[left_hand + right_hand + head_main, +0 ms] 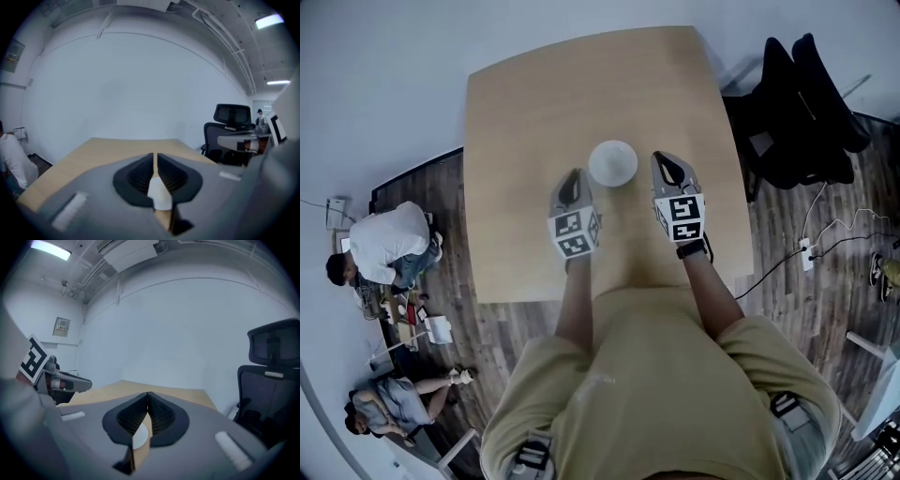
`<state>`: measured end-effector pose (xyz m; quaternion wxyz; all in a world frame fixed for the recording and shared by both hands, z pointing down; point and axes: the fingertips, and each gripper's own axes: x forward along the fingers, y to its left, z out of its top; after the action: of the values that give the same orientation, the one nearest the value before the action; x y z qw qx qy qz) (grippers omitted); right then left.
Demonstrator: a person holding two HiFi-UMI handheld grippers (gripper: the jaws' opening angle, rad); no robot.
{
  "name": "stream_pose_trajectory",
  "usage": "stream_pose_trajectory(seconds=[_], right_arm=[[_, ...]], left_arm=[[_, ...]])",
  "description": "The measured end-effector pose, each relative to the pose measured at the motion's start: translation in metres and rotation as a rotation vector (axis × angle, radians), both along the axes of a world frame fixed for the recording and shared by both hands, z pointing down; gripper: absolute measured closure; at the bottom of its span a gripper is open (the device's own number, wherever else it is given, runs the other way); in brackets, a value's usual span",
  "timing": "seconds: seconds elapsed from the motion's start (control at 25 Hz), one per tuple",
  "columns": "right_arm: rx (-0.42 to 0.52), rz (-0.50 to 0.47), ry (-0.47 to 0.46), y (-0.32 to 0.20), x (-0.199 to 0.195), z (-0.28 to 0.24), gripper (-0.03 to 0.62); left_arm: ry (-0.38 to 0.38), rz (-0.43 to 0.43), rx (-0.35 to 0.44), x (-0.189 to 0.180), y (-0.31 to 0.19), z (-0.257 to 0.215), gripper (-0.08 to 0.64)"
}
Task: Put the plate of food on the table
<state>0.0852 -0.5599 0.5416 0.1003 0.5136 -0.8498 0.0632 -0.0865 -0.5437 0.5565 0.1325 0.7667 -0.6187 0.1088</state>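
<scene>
A round white plate [612, 162] sits on the light wooden table [581, 84], near its middle. I cannot make out any food on it. My left gripper [574, 176] hovers just left of the plate and my right gripper [664, 159] just right of it; neither touches it. In the left gripper view the jaws [155, 157] stand together with only a thin slit, and a white patch of the plate [160, 197] shows below them. In the right gripper view the jaws [148, 395] are closed tip to tip, with a white patch of the plate [138, 438] beneath.
A black office chair [797, 112] stands at the table's right side. Two people [384, 246] sit on the dark wooden floor at the far left. A power strip with cables [811, 251] lies on the floor at the right.
</scene>
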Motion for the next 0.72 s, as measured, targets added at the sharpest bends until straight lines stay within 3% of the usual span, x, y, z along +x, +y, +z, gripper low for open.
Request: stream_pose_trajectory(seconds=[0.24, 0.72], right_arm=[[0.076, 0.014, -0.010, 0.032, -0.001, -0.036, 0.588], [0.127, 0.025, -0.009, 0.089, -0.002, -0.070, 0.588]], left_arm=[[-0.092, 0.007, 0.125, 0.006, 0.033, -0.041, 0.554], [-0.035, 0.023, 0.209, 0.024, 0.096, -0.081, 0.558]])
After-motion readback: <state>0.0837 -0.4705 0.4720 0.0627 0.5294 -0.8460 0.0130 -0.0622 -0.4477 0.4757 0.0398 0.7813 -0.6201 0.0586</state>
